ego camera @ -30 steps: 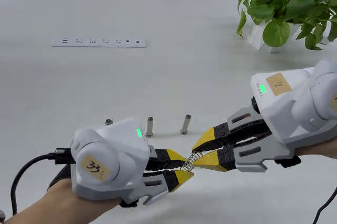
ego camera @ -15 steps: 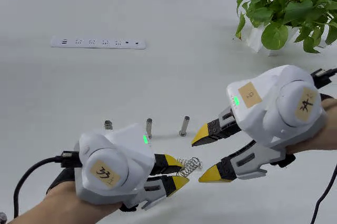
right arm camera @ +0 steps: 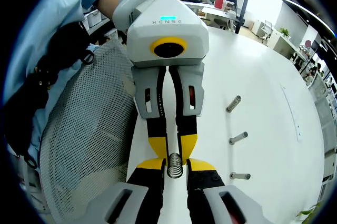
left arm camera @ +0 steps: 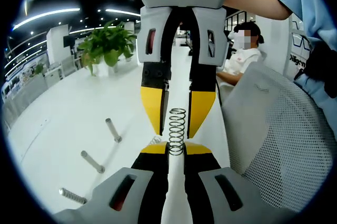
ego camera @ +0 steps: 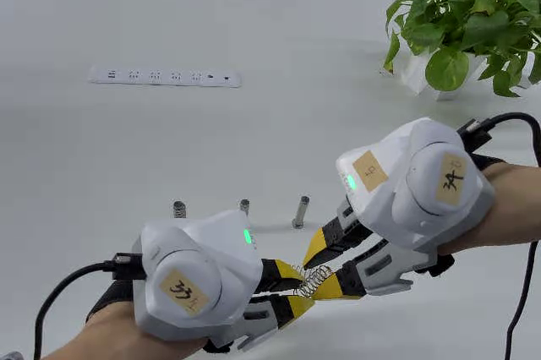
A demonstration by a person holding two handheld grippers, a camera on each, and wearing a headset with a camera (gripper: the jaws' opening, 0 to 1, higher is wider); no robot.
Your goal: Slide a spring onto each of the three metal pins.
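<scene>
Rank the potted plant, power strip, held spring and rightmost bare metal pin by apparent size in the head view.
1. potted plant
2. power strip
3. spring and bare metal pin: these look about equal in length, and the spring is nearer the camera, so I leave them unranked.

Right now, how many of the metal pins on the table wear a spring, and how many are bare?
Pin wearing a spring: 1
Bare pins: 2
Total: 3 pins
</scene>
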